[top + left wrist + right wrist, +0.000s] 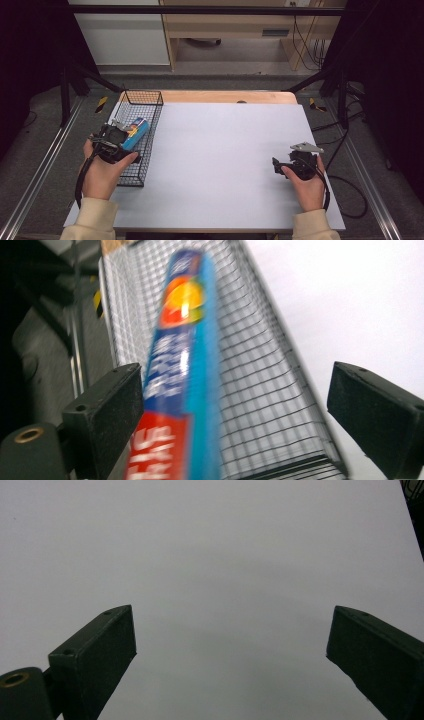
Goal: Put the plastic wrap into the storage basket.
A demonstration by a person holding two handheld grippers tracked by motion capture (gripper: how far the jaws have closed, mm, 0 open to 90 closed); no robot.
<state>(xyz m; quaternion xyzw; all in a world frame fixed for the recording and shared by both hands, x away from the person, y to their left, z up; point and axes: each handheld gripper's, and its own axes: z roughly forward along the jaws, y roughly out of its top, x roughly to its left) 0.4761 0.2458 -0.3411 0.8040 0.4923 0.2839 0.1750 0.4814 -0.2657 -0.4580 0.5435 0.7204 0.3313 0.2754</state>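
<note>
Here, blue box (182, 375) in wire basket (270, 405)

The basket (141, 131) was thin black wire mesh, and the blue box (185, 375) lying in it looked like glossy printed cardboard. Beside the basket, the table (225, 160) top was smooth matt grey with a wooden far edge. Gripper pads (112, 410) looked matt black and slightly rough.

A white sheet (225, 165) covers most of the wooden tabletop (227, 96), whose bare edge shows along the far side. Beyond the table, on the grey floor (240, 70), stand a white cabinet (120, 37) and a light wooden desk (235, 25), with black cables (307, 42) hanging at the desk's right. Yellow-and-black striped tape (101, 104) marks the floor near the table's far left corner.
</note>
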